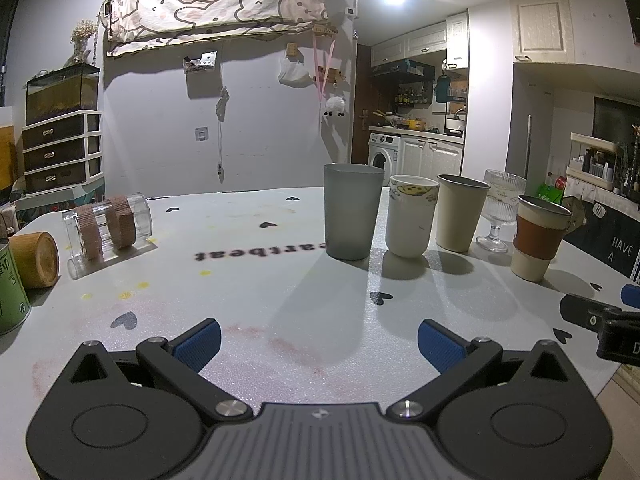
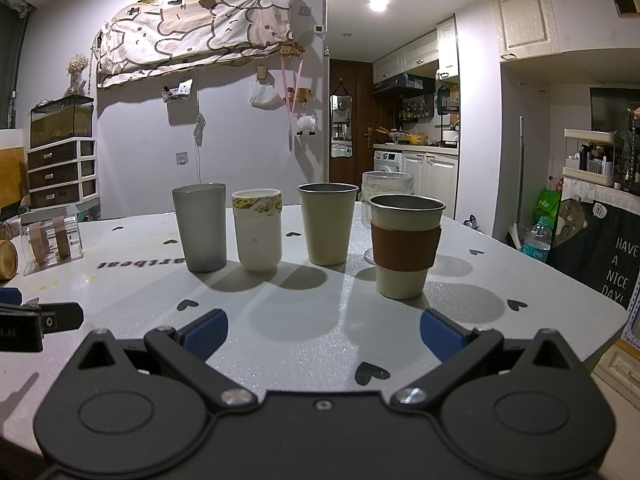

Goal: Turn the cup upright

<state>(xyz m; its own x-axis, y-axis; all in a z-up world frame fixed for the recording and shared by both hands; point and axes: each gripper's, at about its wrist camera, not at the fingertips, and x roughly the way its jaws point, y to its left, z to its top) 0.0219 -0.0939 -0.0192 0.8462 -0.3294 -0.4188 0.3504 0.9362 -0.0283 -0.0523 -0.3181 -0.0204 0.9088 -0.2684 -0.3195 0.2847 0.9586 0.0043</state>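
Cup to flip: the clear cylindrical plastic cup with two tan woven bands [image 1: 108, 226] lies on its side at the far left of the white foam-topped table with black heart prints [image 1: 280, 280], well apart from the standing cups.
Neighbour on its side: a round light-wood cup [image 1: 36, 260] lies just beside it, nearer the table edge, next to a green printed tin [image 1: 10, 288]; whether the wood cup touches the clear one I cannot tell from this angle.
Already upright: a frosted grey tumbler [image 2: 202, 226], a white cup with a yellow cartoon rim [image 2: 258, 234], a cream metal tumbler [image 2: 328, 224], a ribbed clear glass goblet [image 1: 500, 208] and a cream metal cup with a brown sleeve [image 2: 404, 246] stand in a loose row.
Left gripper [image 1: 318, 342]: blue pads spread wide, nothing between them, low over the near table and aimed at the grey tumbler, not the lying cup.
Right gripper [image 2: 324, 334]: likewise spread and empty, facing the sleeved cup.
Step in hand: likely the approach; the left tool is the nearer one.
Doing it well: swing left, bring the pads across the clear wall between or on the bands for grip, close gently since thin plastic may flex, lift clear of the wood cup, rotate mouth-up, set down flat.
Risk: a round body may roll away when nudged.
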